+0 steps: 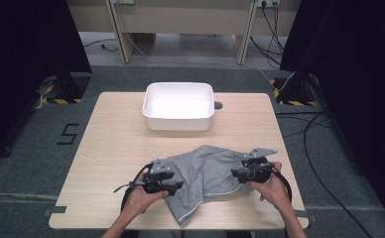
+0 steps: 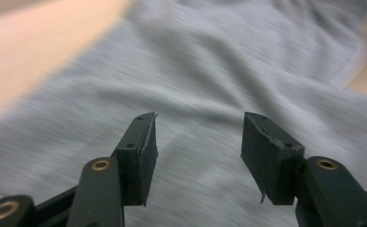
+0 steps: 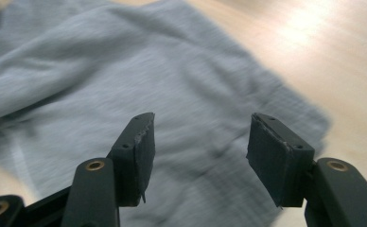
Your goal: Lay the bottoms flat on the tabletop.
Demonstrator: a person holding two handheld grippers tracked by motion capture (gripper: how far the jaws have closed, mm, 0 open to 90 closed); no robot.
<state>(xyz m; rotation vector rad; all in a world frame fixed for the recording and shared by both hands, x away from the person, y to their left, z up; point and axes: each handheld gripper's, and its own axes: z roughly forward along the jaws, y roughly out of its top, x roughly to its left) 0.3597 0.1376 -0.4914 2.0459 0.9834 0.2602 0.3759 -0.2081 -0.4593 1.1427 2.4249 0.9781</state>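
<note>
- Here we have a grey garment (image 1: 208,173) lying crumpled on the near half of the worktop (image 1: 111,139), its long axis running roughly left to right between our two hands.
- Our left gripper (image 1: 173,187) sits at the garment's left edge, our right gripper (image 1: 236,173) at its right edge; each points inward at the cloth, so neither hand is clearly nearer.
- In the left gripper view the jaws stand apart, about half open, with grey cloth (image 2: 210,85) spread beneath and ahead of them and nothing pinched.
- In the right gripper view the jaws are likewise apart and hold nothing; the cloth (image 3: 125,80) lies below and to the left, bare wood to the right.
- A white tub (image 1: 178,106) stands well apart at the far side.
- We judge the next grasp turns on lowering each pair of jaws onto its own edge.
</note>
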